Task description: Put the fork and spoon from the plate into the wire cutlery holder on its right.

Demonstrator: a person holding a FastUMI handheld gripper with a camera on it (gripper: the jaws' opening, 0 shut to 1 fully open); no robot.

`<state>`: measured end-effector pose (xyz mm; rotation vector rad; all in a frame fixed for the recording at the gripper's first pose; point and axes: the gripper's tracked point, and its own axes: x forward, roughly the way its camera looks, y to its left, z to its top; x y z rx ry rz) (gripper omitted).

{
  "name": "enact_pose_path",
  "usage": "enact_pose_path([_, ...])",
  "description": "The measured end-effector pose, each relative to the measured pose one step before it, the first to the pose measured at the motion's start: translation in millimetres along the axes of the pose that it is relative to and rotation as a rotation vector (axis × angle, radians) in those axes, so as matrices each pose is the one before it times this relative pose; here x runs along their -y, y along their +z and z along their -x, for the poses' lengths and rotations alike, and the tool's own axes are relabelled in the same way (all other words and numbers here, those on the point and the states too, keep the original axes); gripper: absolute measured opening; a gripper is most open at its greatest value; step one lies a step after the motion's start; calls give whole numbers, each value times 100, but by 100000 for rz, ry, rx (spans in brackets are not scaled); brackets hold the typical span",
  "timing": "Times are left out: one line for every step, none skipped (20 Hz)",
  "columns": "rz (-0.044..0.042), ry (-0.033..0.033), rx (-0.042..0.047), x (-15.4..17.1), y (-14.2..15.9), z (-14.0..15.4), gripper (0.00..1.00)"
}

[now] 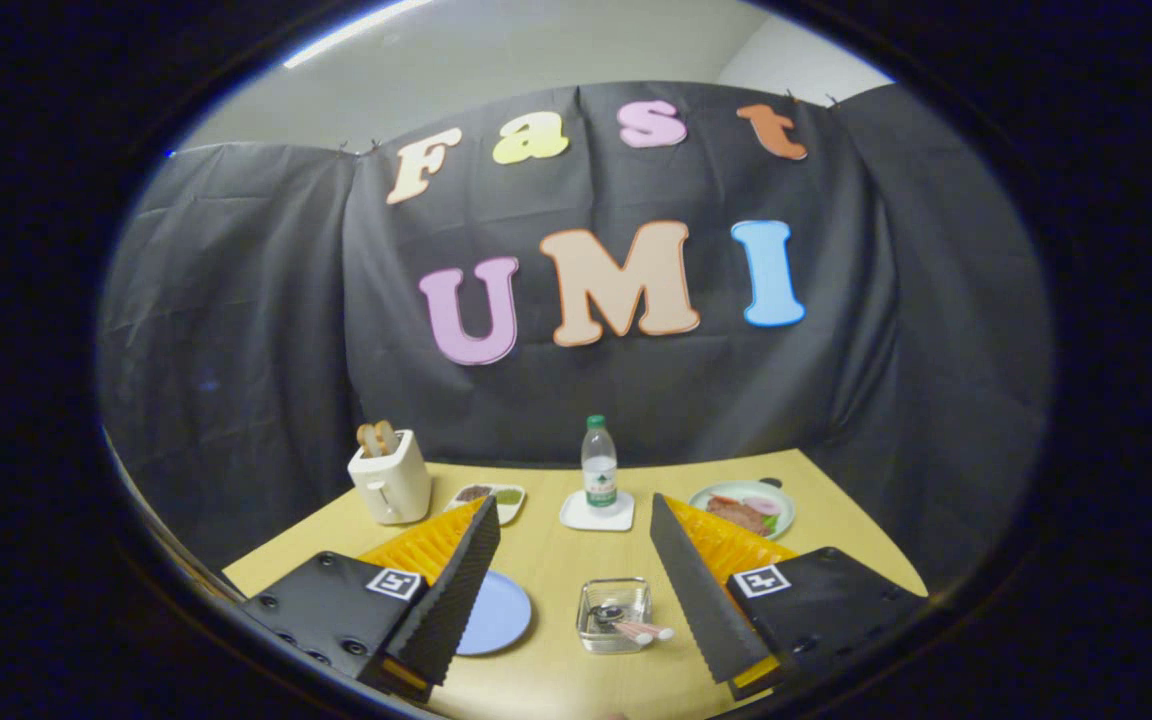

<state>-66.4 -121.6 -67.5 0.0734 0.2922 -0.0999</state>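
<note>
We see the pale yellow wooden desk (556, 680) spread below us, its far edge against the booth wall. Our gripper (576, 590) hangs above it with the fingers spread wide and nothing between them. At eleven o'clock beyond the fingers stands a cream toaster (391, 480) with bread in its slots. At one o'clock lies a pale green plate of food (742, 508), and at twelve o'clock a clear plastic water bottle (598, 462) stands on a white square coaster (596, 515). Just inside our left finger lies the round blue plate (496, 612); it looks bare. To its right, between the fingers, sits the small square wire cutlery holder (615, 615), with pink-handled cutlery (636, 630) apparently already lying in it, one handle poking over the right rim. We judge the transfer largely done, so we should confirm nothing remains on the plate before we retreat, lifting clear of that protruding handle.
</note>
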Motion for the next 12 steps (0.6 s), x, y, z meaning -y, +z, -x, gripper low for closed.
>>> enact_pose_path([1019,-1559,2846,171,132,336,97])
enact_pose_path([1589,-1256,2822,32,315,337,97])
enact_pose_path([2101,-1359,1840,61,55,250,97])
enact_pose_path([1806,-1703,2400,96,157,172,96])
enact_pose_path([1625,-1128,1392,-126,159,111,96])
enact_pose_path([649,-1262,2183,-22,394,8,96])
enact_pose_path([53,-1164,1568,-136,332,132,96])
enact_pose_path([-601,-1170,1441,-13,357,-1,96])
enact_pose_path([-413,-1348,1236,33,93,74,96])
enact_pose_path([209,-1422,1218,131,138,13,96])
enact_pose_path([406,-1523,1326,265,55,48,96])
enact_pose_path([254,-257,516,-95,79,231,96])
